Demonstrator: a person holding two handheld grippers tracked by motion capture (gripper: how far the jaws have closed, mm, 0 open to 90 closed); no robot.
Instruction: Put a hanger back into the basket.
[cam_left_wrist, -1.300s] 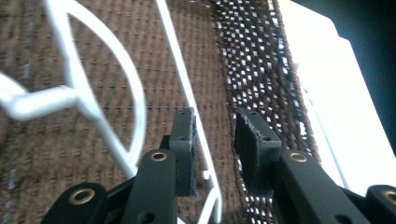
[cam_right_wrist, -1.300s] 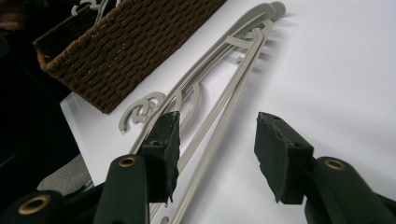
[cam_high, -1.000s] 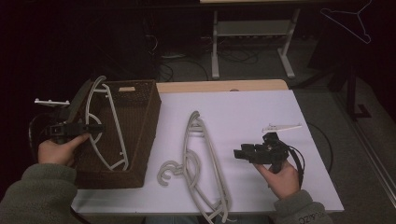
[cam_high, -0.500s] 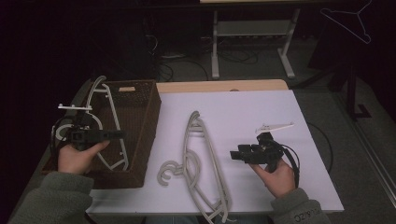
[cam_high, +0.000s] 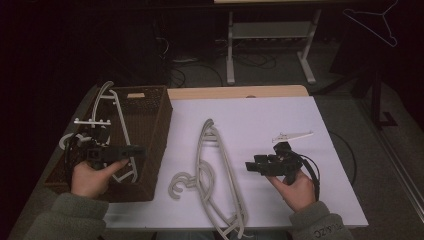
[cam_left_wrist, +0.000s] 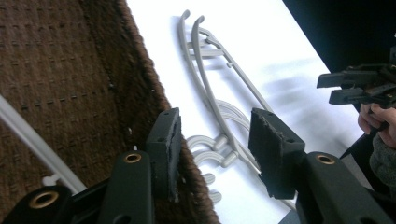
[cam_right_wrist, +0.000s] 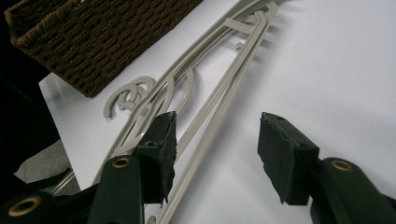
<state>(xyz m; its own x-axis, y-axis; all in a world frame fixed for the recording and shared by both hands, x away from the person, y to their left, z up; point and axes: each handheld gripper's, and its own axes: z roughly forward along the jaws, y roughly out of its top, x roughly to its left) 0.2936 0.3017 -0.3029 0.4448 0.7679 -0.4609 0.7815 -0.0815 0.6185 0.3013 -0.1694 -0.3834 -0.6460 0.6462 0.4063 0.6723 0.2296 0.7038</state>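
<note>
A white hanger lies slanted in the brown wicker basket at the table's left, its hook poking over the far left corner. My left gripper hovers over the basket's near right rim, pointing right. Its jaws have just been opening and hold nothing. In the left gripper view the left gripper frames the basket rim, the white hanger and the grey hangers. Grey hangers lie stacked on the white table. My right gripper rests open just right of them; the right gripper faces those hangers.
A small white plastic piece lies on the table behind the right hand. The basket takes up the table's left end. On the dark floor beyond stand a metal frame and cables; a wire hanger hangs at top right.
The left gripper has travelled right across the basket, away from the white hanger's hook, and its jaws stand wider. The white hanger stays in the basket. The right hand has barely shifted.
</note>
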